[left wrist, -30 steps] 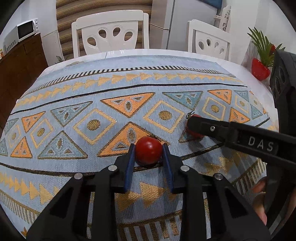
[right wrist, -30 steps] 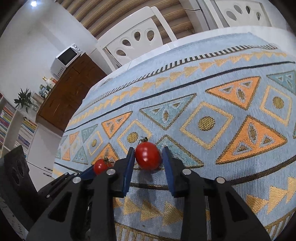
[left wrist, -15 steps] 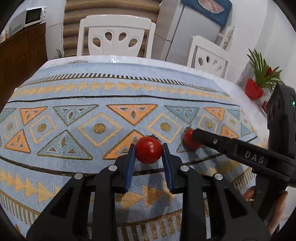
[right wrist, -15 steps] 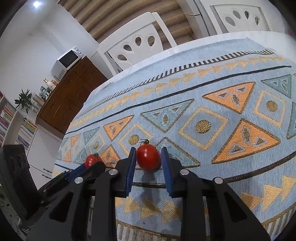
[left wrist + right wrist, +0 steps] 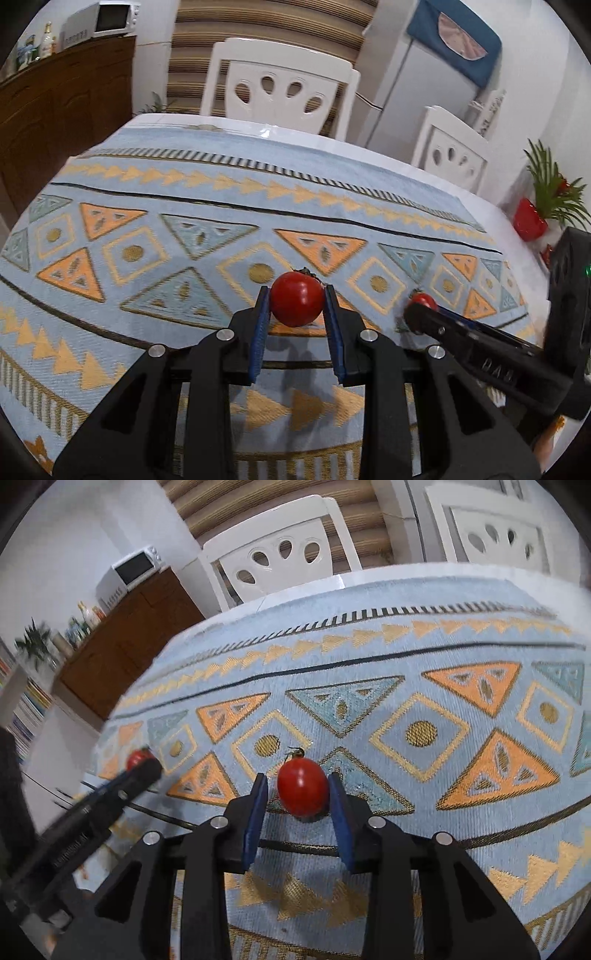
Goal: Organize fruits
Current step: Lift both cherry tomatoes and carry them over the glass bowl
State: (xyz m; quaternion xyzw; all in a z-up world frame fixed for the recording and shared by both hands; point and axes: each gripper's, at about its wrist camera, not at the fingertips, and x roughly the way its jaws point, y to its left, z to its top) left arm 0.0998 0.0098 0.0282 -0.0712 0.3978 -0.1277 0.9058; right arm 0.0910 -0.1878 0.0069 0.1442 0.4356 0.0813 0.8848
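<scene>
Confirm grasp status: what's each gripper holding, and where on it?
Left gripper pinches a cherry tomato across its sides. Right gripper brackets another tomato; only one pad visibly touches, so that hold is unclear.

Two red tomatoes (image 5: 296, 304) (image 5: 303, 792) show against a pale blue tablecloth (image 5: 207, 192) patterned with orange triangles (and gold-dotted diamonds); the gripper pads (image 5: 258, 332) are blue.

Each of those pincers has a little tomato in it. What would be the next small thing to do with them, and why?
Probably lift both a bit higher and carry them off together. The left gripper holds one tomato, the right gripper holds another tomato, and no bowl or tray shows on the patterned tablecloth, so the drop-off spot must lie out of view.
</scene>
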